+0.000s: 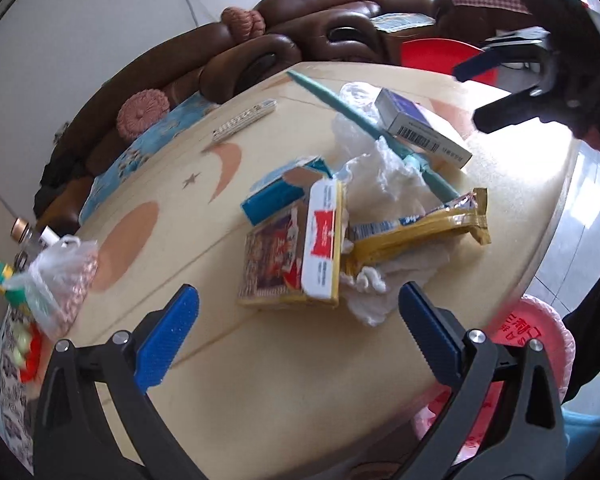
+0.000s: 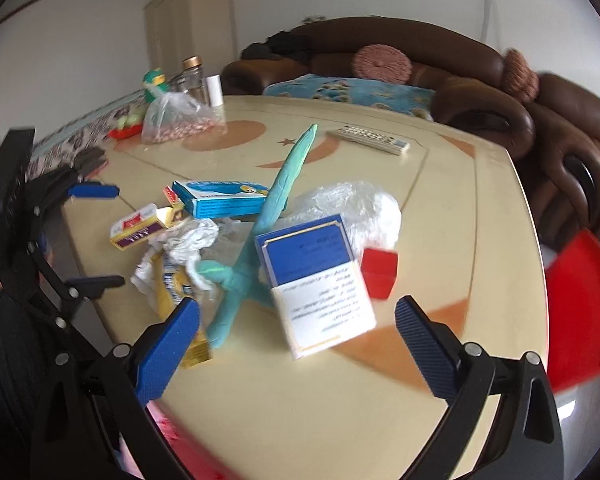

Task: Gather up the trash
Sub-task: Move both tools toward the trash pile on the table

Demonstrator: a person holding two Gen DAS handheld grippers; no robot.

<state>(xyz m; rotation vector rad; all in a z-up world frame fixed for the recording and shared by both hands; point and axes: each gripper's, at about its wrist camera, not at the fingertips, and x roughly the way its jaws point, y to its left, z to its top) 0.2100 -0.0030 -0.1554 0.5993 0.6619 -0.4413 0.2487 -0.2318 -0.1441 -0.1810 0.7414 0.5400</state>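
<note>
A pile of trash lies on the cream table (image 1: pixel 204 400): a yellow-and-red carton (image 1: pixel 296 256), a blue box (image 1: pixel 278 192), a yellow wrapper (image 1: pixel 420 226), crumpled white tissue (image 1: pixel 372 280), clear plastic (image 1: pixel 384 172), a teal stick (image 1: pixel 364 120) and a blue-and-white box (image 1: pixel 420 128). My left gripper (image 1: pixel 298 334) is open and empty, just short of the carton. My right gripper (image 2: pixel 296 344) is open and empty in front of the blue-and-white box (image 2: pixel 316 280). The right wrist view also shows a small red box (image 2: pixel 378 274) and the carton (image 2: pixel 144 226).
A pink-lined bin (image 1: pixel 528 332) stands beside the table's near edge. A bag of nuts (image 1: pixel 60 280), bottles (image 2: pixel 192 76) and a remote (image 2: pixel 368 138) sit on the table. A brown sofa (image 2: pixel 460 76) and a red stool (image 2: pixel 580 308) stand around it.
</note>
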